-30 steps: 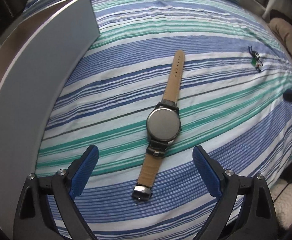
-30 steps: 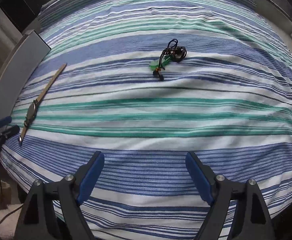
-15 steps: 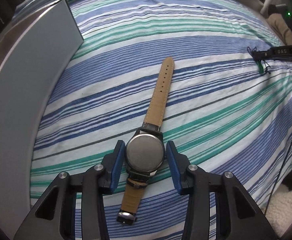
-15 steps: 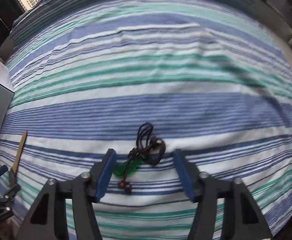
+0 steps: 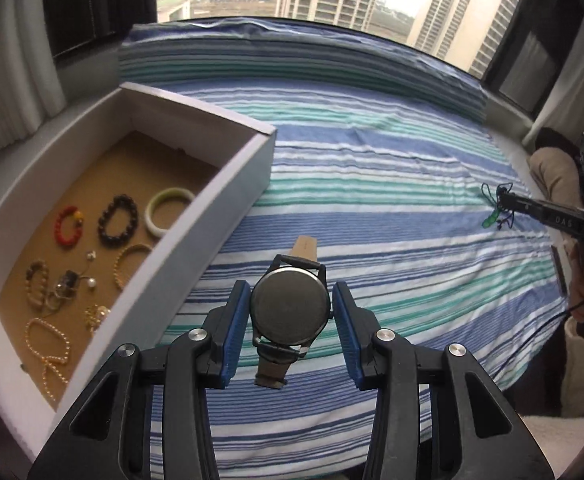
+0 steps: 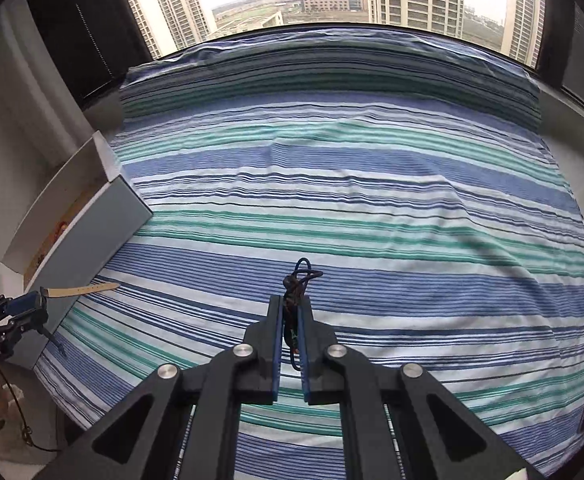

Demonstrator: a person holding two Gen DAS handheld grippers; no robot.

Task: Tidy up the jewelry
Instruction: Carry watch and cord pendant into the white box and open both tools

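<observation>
My left gripper (image 5: 290, 307) is shut on a watch (image 5: 290, 309) with a tan strap, held case-back up above the striped bedspread, just right of the white jewelry box (image 5: 196, 248). The watch strap (image 6: 82, 290) also shows in the right wrist view. My right gripper (image 6: 290, 320) is shut on a dark cord necklace (image 6: 297, 280) with a green pendant, lifted off the bedspread; the pendant (image 5: 488, 221) hangs below it in the left wrist view.
The box holds several bracelets, among them a red bead bracelet (image 5: 68, 226), a dark bead bracelet (image 5: 118, 220) and a pale green bangle (image 5: 170, 210). The striped bedspread (image 6: 371, 184) runs back to a window. The box (image 6: 88, 232) stands at the bed's left edge.
Both grippers have closed on their items and lifted: the left on the watch, the right on the cord necklace. The left view now looks into the open box.
</observation>
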